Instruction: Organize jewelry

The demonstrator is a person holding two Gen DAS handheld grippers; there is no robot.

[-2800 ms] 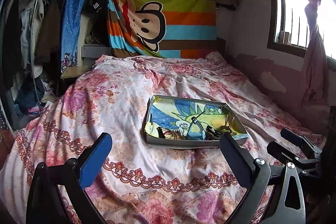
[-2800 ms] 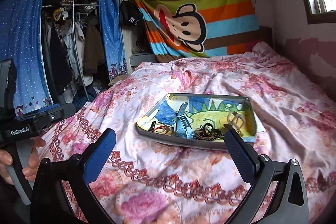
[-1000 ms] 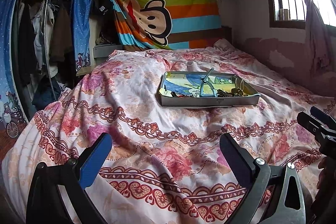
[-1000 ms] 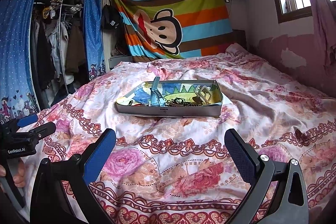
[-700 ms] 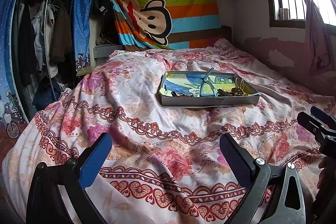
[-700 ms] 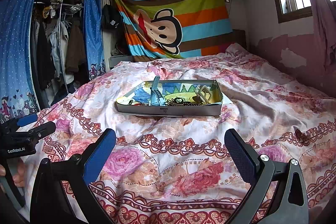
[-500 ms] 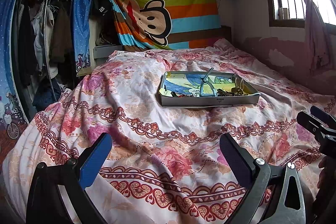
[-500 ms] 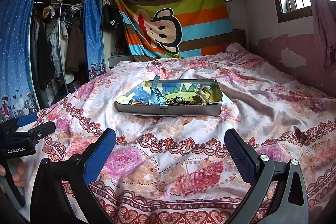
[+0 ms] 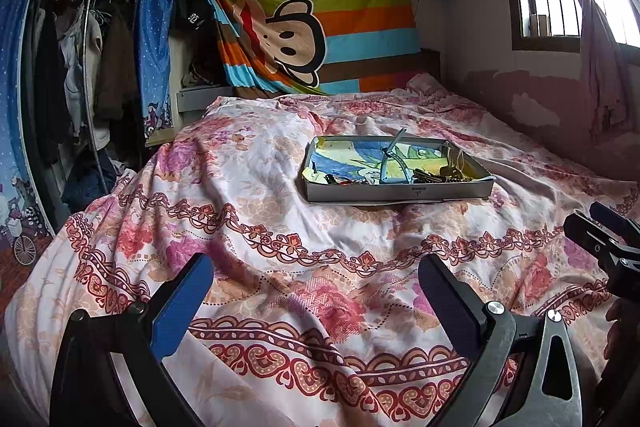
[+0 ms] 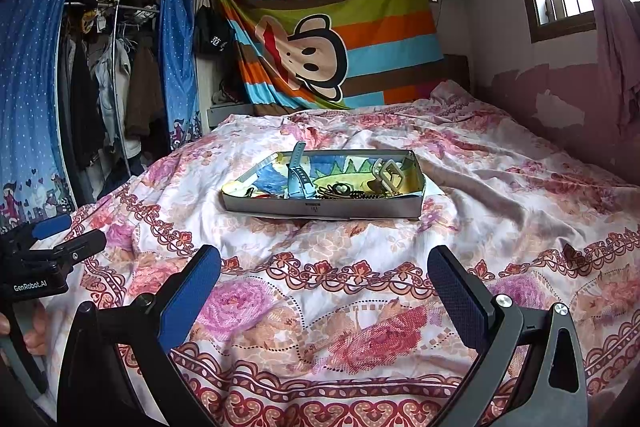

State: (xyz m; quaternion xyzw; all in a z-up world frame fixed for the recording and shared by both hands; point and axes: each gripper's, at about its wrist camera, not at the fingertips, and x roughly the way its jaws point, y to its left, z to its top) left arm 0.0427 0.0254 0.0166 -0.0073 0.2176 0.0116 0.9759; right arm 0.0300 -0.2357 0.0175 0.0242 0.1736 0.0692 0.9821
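While both of my tools hang low over the flower-patterned pink bedspread [image 10: 500, 195], the left hand-held gripper [image 9: 316, 291] and the right hand-held gripper [image 10: 324, 279] each stand wide open with nothing between their blue pads. Well ahead, a shallow grey cardboard tray with a cartoon-printed lining [image 10: 320, 207] rests on the bed, holding a light blue watch strap [image 10: 298, 175], a dark beaded chain [image 10: 340, 191] and a pale buckle-shaped piece [image 10: 387, 174]. Everything I can see already lies inside the tray, though bunched together. Any reach, I judge, should come in slowly from above, pinching one piece at a time.
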